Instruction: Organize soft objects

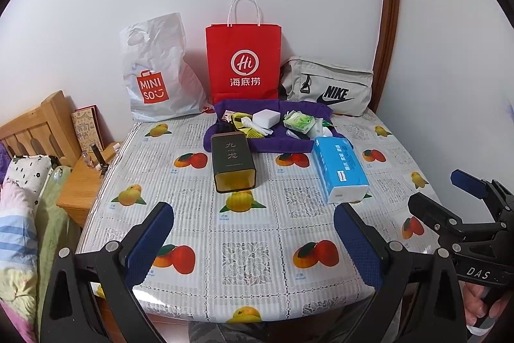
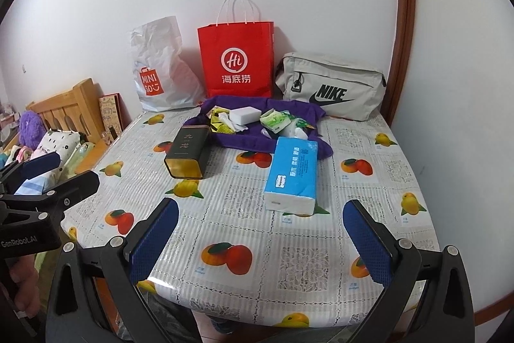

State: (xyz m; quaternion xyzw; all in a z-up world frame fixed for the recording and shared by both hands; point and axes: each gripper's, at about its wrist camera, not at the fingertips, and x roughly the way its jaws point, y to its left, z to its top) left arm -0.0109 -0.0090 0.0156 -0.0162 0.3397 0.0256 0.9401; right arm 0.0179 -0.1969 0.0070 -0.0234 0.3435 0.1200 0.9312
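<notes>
A purple cloth [image 1: 276, 143] [image 2: 237, 140] lies at the back of the table with small items on it: a white sponge block [image 1: 266, 118] [image 2: 246, 115], a green tissue pack [image 1: 299, 121] [image 2: 273, 120] and yellow netting [image 1: 253, 130]. In front of it lie a blue tissue pack [image 1: 340, 171] [image 2: 293, 176] and a dark tin [image 1: 233, 162] [image 2: 188, 155] on its side. My left gripper [image 1: 253, 243] hangs open over the near table edge, empty. My right gripper [image 2: 260, 238] is also open and empty, and shows at the right of the left wrist view [image 1: 449, 195].
A white Miniso bag [image 1: 157, 69], a red paper bag [image 1: 244, 60] and a grey Nike bag [image 1: 331, 85] stand against the wall. The table [image 1: 244, 246] has a fruit-print cover. A wooden headboard [image 1: 35, 127], bedding [image 1: 22, 214] and a low wooden stand [image 1: 80, 185] sit to the left.
</notes>
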